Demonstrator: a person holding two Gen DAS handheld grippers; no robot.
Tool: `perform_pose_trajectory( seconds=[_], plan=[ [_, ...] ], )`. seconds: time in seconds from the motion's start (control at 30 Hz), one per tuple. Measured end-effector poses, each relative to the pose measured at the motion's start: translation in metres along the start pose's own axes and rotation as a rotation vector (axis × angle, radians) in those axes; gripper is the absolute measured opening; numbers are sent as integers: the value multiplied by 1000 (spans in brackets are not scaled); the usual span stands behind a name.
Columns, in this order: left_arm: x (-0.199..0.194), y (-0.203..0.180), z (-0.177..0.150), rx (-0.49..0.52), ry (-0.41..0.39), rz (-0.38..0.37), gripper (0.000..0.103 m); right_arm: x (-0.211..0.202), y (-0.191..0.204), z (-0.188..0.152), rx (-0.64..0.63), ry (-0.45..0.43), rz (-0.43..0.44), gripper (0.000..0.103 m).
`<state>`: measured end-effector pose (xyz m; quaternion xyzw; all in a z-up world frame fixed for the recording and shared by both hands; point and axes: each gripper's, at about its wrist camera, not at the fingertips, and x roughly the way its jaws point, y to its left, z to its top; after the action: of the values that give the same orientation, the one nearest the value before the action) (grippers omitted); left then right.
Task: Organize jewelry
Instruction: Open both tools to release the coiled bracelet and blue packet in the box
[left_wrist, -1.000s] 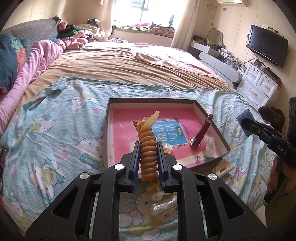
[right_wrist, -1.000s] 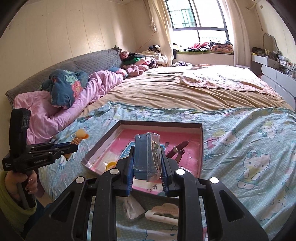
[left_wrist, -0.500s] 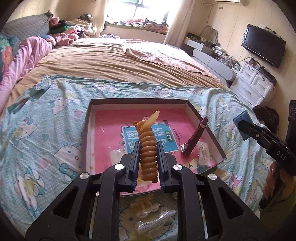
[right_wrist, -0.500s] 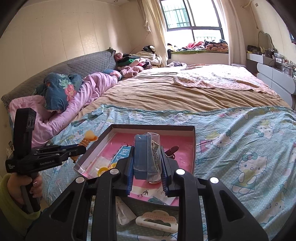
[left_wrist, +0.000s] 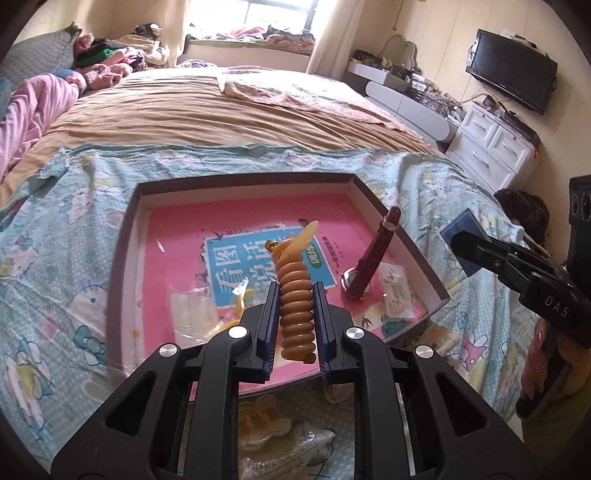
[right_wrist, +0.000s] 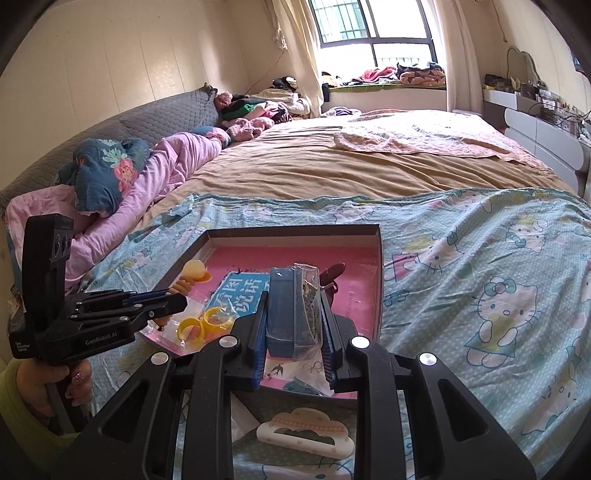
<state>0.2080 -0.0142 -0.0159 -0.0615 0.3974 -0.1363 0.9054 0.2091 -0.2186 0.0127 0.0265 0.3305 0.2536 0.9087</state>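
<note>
My left gripper (left_wrist: 295, 291) is shut on an amber spiral hair tie (left_wrist: 295, 295) and holds it above the near part of a shallow box (left_wrist: 240, 182) with a pink book in its bottom. The same hair tie (right_wrist: 192, 275) shows at the box's left side in the right wrist view. My right gripper (right_wrist: 293, 299) is shut on a small blue box with a clear packet (right_wrist: 291, 314) pressed against it, above the box's near right part (right_wrist: 380, 280). Inside the box lie a dark red watch (left_wrist: 373, 258), yellow rings in a bag (right_wrist: 203, 325) and small packets (left_wrist: 395, 291).
The box rests on a blue cartoon-print sheet (right_wrist: 480, 295) at the foot of a wide bed. A cloud-shaped hair clip (right_wrist: 306, 432) and bagged clips (left_wrist: 273, 435) lie on the sheet in front of the box. A hand (right_wrist: 37, 384) grips the left tool's handle.
Both grippers have come closer to the box and lower, so the box fills more of each view. The left one, still holding the hair tie, now hangs over the box's near part.
</note>
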Motion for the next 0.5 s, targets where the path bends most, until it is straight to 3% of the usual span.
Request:
perform_pose_trajectory(
  seconds=[0.5],
  plan=[
    [29,-11,-10,53,54,-30,11,21,-7,-14,13,67,-24,23]
  ],
)
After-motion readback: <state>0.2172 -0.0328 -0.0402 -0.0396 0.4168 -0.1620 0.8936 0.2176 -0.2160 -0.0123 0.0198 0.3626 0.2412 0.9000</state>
